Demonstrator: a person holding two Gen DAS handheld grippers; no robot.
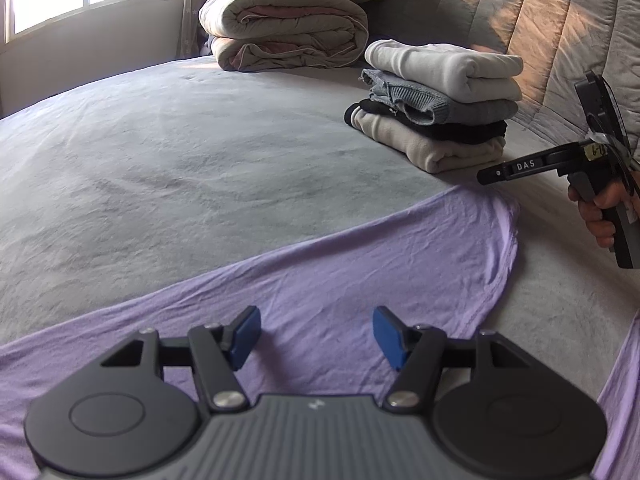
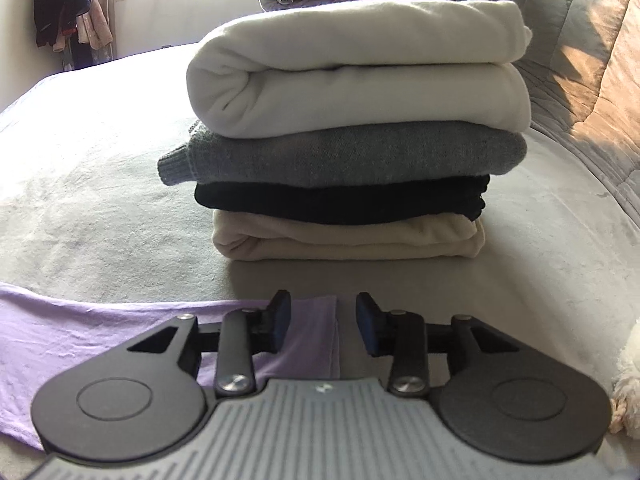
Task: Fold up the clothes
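Tools both spread, left tool (image 1: pixel 316 336) over purple garment (image 1: pixel 360 248); hanging clothes (image 2: pixel 68 4) only in right view

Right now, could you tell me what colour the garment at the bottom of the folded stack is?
Beige; the bottom garment shows best in the right wrist view.
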